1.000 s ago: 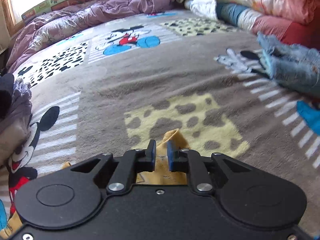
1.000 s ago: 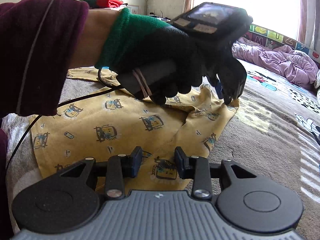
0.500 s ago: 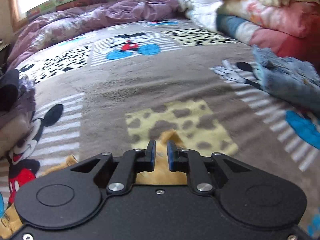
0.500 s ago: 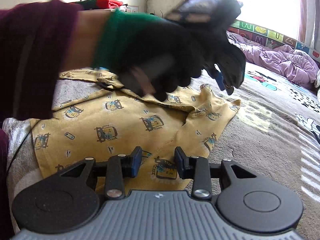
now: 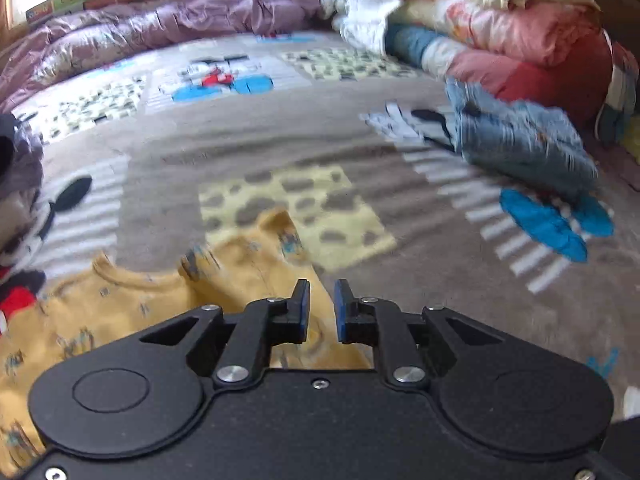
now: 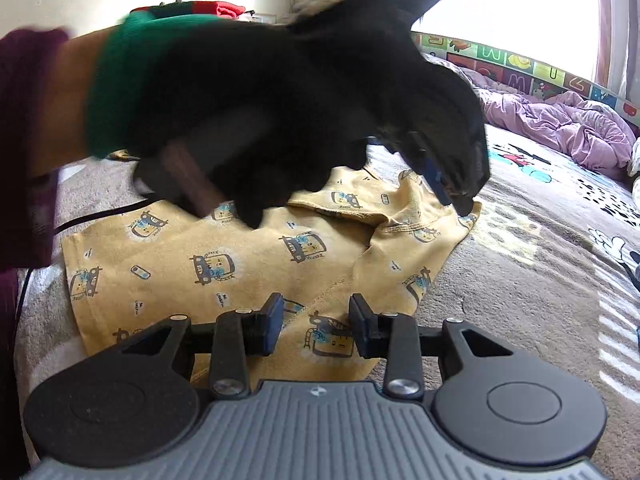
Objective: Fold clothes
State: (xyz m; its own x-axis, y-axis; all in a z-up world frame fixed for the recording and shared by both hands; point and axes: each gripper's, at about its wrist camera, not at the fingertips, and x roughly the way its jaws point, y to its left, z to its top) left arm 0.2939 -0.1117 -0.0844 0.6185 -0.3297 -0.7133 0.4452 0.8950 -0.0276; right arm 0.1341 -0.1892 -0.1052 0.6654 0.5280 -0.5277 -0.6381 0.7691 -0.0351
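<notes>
Bedspread [image 5: 280,140] under everything; on it the yellow printed shirt [image 6: 240,264] lies partly flattened, long axis running left from my right gripper [image 6: 316,320], jaws apart, empty, directly above its hem. My left gripper [image 5: 320,312], narrowly parted and empty, hovers over the far corner.

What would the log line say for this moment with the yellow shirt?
task: fold clothes | item: yellow car-print cotton shirt flat on blanket | left claw: open, above shirt | right claw: open, over shirt hem

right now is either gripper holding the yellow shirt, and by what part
Nothing is held: the left gripper and right gripper are both open above the yellow shirt.
</notes>
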